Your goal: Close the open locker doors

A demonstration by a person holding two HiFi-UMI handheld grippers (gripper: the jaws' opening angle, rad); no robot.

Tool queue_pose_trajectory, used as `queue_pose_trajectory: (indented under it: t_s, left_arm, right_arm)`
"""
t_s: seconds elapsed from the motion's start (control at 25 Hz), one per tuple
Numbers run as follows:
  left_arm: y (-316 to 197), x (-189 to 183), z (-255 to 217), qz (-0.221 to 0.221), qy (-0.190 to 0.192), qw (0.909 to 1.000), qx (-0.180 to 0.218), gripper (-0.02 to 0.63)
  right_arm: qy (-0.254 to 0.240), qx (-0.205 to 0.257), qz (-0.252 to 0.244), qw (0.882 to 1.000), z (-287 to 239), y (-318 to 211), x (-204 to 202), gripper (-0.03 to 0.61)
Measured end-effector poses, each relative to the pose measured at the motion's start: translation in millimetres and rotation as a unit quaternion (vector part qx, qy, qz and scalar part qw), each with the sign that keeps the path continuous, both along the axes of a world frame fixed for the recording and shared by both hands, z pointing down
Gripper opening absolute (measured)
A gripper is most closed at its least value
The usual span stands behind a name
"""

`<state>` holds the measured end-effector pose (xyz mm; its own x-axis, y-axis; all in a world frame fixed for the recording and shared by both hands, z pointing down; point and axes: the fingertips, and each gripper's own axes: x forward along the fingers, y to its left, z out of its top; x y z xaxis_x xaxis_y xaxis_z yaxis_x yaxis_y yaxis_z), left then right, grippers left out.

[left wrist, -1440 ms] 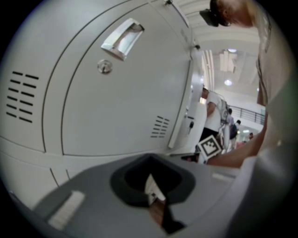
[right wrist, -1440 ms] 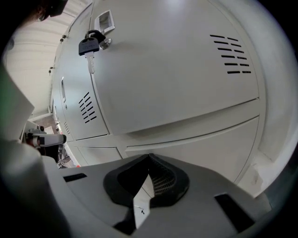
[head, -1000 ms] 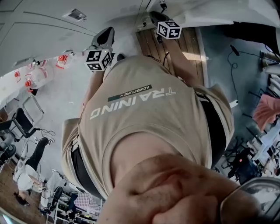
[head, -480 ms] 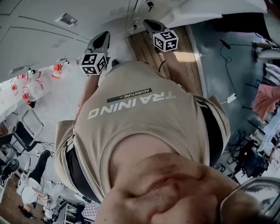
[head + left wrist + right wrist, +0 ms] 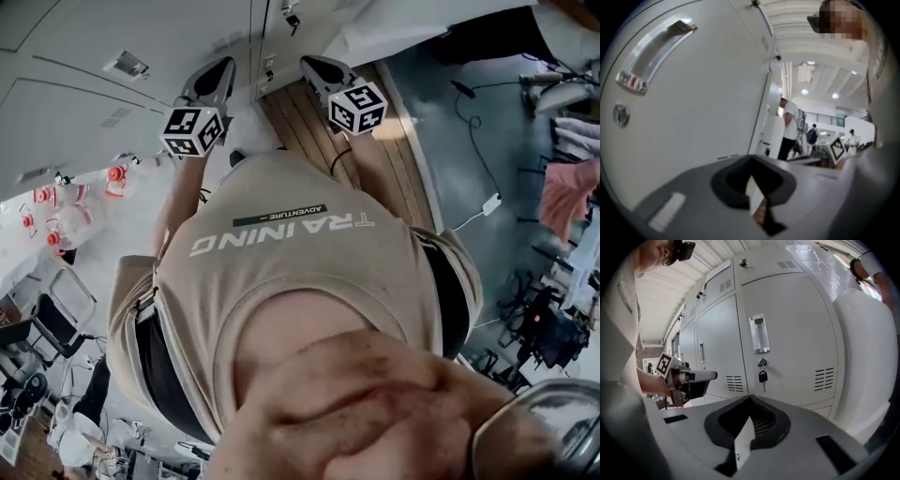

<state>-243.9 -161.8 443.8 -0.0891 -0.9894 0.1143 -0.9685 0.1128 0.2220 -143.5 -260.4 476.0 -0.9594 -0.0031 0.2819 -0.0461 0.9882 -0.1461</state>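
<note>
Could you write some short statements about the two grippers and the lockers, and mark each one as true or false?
1. The right gripper holds a key. False: its jaws are together on nothing; the key hangs from the lock of a locker door.
2. That door's handle sits above the lock. True.
3. The left gripper is open. False: its jaws are together.
4. The left gripper faces a grey door panel with a metal pull. True.
5. The person's shirt is black. False: it is beige.
</note>
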Motion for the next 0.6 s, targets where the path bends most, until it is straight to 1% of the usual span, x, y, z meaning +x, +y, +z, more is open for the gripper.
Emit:
queue_pose_trajectory:
  t_s: [0.16, 0.32, 0.48, 0.6]
  left_arm:
    - [4.6, -3.9, -31.1, -0.003, -0.052, 0.9986, 0.012, 0.000]
    - [14.7, -7.6, -72.5, -0.009, -0.107, 0.9935, 0.038, 0.000]
    - [21.7, -18.3, -86.0, -0.047, -0.125, 0.9896, 0.054, 0.000]
    - [24.8, -26.7, -80.8, -0.082, -0.131, 0.9868, 0.047, 0.000]
  right_arm:
    - [-0.019, 0.025, 0.004, 1.000, -32.4, 4.7, 3.0, 0.015]
    - [-0.068, 0.072, 0.020, 0.995, -76.8, 5.1, -4.2, 0.015]
    - [-0.092, 0.095, 0.036, 0.991, -96.2, 6.7, -9.7, 0.015]
    - [-0.101, 0.100, 0.053, 0.988, -100.3, 3.3, -13.2, 0.015]
